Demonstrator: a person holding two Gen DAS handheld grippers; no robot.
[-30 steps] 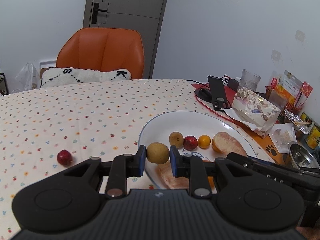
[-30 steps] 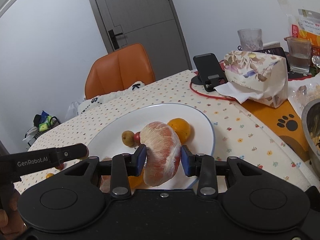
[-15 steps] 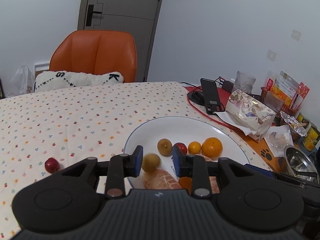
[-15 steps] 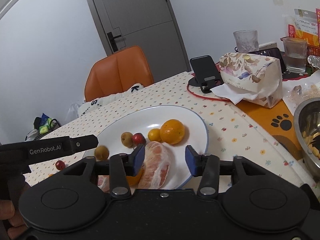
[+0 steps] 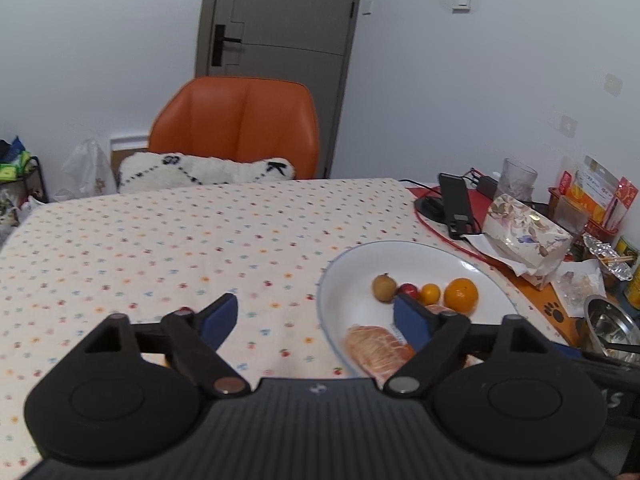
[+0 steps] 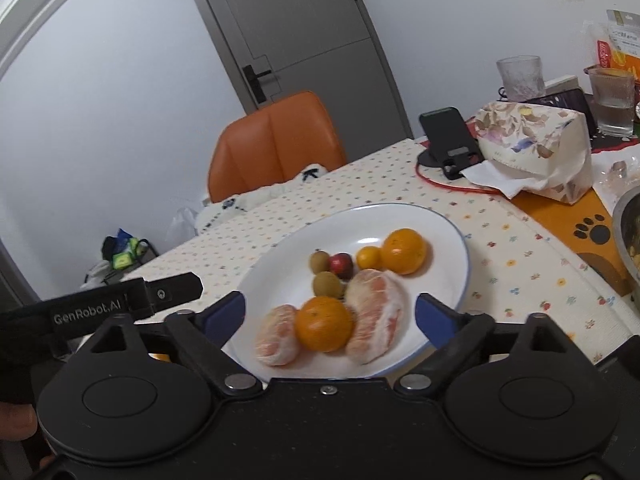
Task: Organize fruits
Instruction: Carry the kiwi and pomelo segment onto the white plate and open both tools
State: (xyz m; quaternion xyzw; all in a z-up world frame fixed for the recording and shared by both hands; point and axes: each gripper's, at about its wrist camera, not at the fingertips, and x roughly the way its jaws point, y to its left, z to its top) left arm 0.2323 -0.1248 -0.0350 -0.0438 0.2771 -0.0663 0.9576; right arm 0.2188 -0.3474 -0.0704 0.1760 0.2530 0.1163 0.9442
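A white plate (image 6: pixel 360 222) on the dotted tablecloth holds the fruit. On it are two brown fruits (image 6: pixel 327 284), a red one (image 6: pixel 342 265), a small orange (image 6: pixel 369 258), two larger oranges (image 6: pixel 403 251) and two peeled pomelo pieces (image 6: pixel 376 320). My right gripper (image 6: pixel 332 310) is open just in front of the plate, holding nothing. My left gripper (image 5: pixel 314 314) is open over the cloth at the plate's (image 5: pixel 400 260) left edge, also holding nothing. A small red fruit (image 5: pixel 184 310) peeks from behind its left finger.
An orange chair (image 5: pixel 240 128) with a white cushion stands at the far side. Right of the plate are a phone stand (image 5: pixel 456 208), a floral tissue box (image 5: pixel 524 236), a glass (image 5: pixel 518 180), snack packets and a metal bowl (image 5: pixel 608 324).
The left gripper let the brown fruit go onto the plate, opened wide and shifted left. The right gripper set the pomelo piece on the plate, opened and drew back.
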